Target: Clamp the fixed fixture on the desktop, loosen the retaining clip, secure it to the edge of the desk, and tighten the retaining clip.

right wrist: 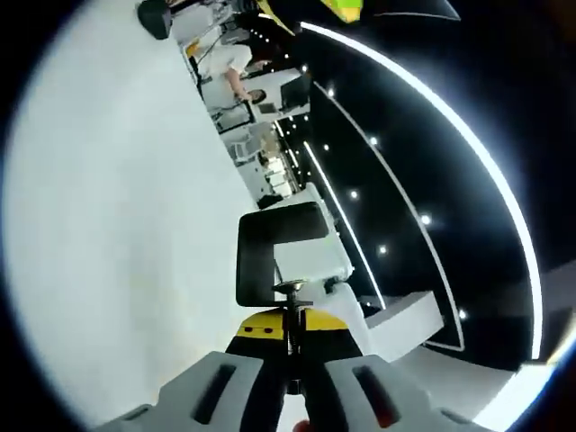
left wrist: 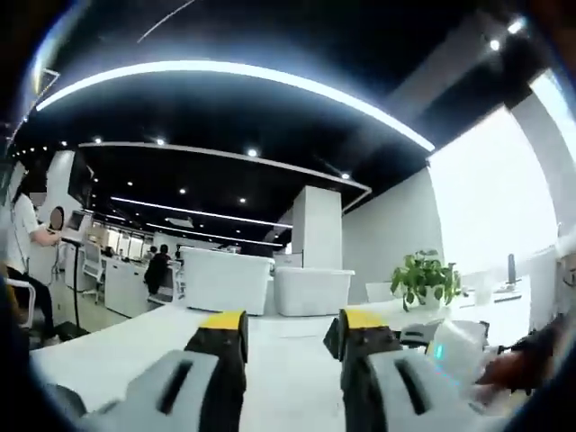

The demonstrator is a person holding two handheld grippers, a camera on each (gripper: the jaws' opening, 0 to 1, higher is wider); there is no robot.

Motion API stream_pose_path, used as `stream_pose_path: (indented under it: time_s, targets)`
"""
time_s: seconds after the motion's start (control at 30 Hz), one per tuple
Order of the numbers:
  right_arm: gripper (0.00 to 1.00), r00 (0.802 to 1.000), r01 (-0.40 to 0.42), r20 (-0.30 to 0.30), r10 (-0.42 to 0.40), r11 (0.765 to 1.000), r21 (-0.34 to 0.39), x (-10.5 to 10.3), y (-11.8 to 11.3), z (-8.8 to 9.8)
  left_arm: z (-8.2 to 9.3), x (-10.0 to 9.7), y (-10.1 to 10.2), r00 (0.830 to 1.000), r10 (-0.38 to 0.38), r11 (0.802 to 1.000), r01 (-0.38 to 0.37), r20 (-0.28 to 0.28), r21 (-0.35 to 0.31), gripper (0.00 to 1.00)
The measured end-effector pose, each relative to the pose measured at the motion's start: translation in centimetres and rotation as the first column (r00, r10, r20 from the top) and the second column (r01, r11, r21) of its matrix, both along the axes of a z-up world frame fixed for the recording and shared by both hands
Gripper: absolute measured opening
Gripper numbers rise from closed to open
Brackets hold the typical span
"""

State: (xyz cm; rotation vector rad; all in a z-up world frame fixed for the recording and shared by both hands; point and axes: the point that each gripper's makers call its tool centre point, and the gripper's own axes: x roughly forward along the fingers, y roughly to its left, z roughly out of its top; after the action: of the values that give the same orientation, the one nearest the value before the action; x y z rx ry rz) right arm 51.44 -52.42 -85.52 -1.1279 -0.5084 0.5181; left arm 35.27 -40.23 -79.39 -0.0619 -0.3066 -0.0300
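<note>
Right tool is clamped on the screw of the black C-clamp fixture, holding it up off the white bench. Left tool hovers open over the bench, potted plant way behind.

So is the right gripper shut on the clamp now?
Shut: the right gripper has its jaws closed on the black C-clamp's threaded screw.
</note>
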Motion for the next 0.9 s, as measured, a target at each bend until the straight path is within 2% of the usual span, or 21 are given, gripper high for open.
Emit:
stream_pose_path:
  time_s: [0.03,0.1,0.17,0.23,0.33,0.47,0.6,0.73,0.83,0.9]
  targets:
    - [0.0,1.0,-0.016,-0.009,0.017,0.999,0.043,-0.3,0.0,0.5,-0.6,-1.0,0.2,1.0,0.004,1.0,-0.004,-0.022,0.007,0.31]
    - [0.0,1.0,-0.03,0.003,0.03,0.999,0.042,-1.1,-0.2,1.1,-1.1,-2.9,0.8,1.0,0.012,1.0,-0.012,-0.025,0.004,0.36]
    - [0.0,0.997,-0.05,-0.054,0.056,0.993,0.111,-2.4,-0.7,1.4,-1.6,-4.9,1.6,0.999,0.03,1.0,-0.03,-0.038,-0.006,0.4]
    - [0.0,0.996,-0.05,-0.068,0.06,0.989,0.141,-4.4,-1.8,2.0,-2.1,-6.3,2.4,0.997,0.062,0.998,-0.063,-0.051,-0.023,0.44]
    - [0.0,0.992,-0.062,-0.096,0.083,0.976,0.209,-7.5,-3.3,2.9,-3.2,-7.7,2.4,0.995,0.071,0.997,-0.073,-0.073,-0.024,0.47]
    - [0.0,0.988,-0.092,-0.098,0.121,0.96,0.265,-12.2,-5.2,4.3,-4.8,-9.3,2.2,0.992,0.07,0.997,-0.074,-0.103,-0.027,0.47]
    - [0.0,0.984,-0.118,-0.094,0.152,0.947,0.298,-16.8,-6.8,5.1,-5.0,-10.7,1.5,0.993,0.064,0.997,-0.069,-0.095,-0.046,0.51]
    - [0.0,0.983,-0.127,-0.088,0.161,0.942,0.311,-19.3,-7.6,4.8,-4.7,-11.3,0.6,0.995,0.038,0.998,-0.042,-0.089,-0.05,0.54]
    - [0.0,0.981,-0.127,-0.098,0.168,0.935,0.33,-20.5,-8.0,4.4,-4.8,-11.5,-0.7,0.994,-0.005,1.0,0.004,-0.113,-0.009,0.59]
    - [0.0,0.976,-0.126,-0.124,0.181,0.924,0.361,-21.4,-8.3,3.9,-4.5,-11.9,-1.1,0.995,-0.005,1.0,0.006,-0.101,0.005,0.59]
